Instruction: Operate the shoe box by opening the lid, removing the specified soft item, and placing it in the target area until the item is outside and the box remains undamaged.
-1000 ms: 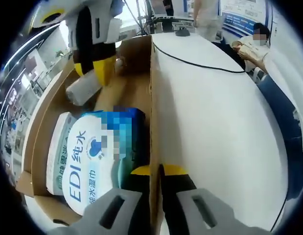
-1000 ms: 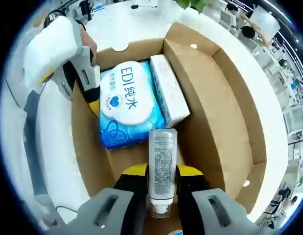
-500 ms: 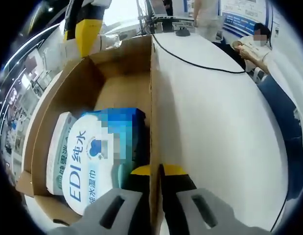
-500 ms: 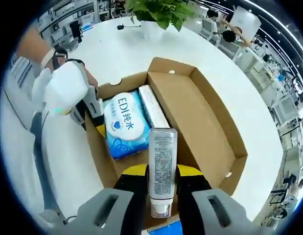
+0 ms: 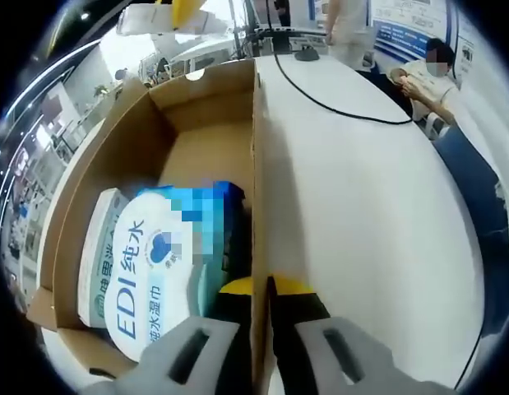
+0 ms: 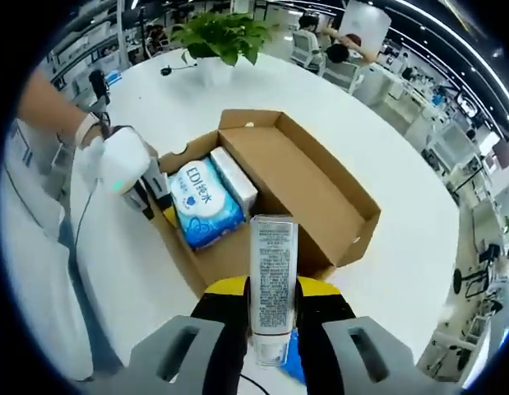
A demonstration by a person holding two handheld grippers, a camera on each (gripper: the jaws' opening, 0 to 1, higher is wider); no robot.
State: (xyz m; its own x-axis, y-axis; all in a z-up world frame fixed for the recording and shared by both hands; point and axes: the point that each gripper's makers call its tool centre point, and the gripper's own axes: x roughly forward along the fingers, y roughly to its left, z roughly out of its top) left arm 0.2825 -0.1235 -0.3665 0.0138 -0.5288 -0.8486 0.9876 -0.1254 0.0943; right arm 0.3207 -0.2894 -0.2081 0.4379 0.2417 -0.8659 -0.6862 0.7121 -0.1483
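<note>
Gripping the white tube [image 6: 272,284] at lower centre, the right gripper [image 6: 270,306] hovers over the shoe box [image 6: 320,185] — the left gripper [image 5: 261,298] pinches its wall.

Left gripper [image 5: 261,288] jaws pinching shoe box [image 5: 256,164] wall, wet wipes pack [image 5: 151,276] inside, white table [image 5: 361,214] beside

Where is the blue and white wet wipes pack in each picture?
Left gripper view: the wet wipes pack lies low and left, inside the shoe box, near this hand-held gripper's jaws.
Right gripper view: the pack sits left of centre, at the box's left end.
Shared landmark: the narrow white carton lying beside the pack.
</note>
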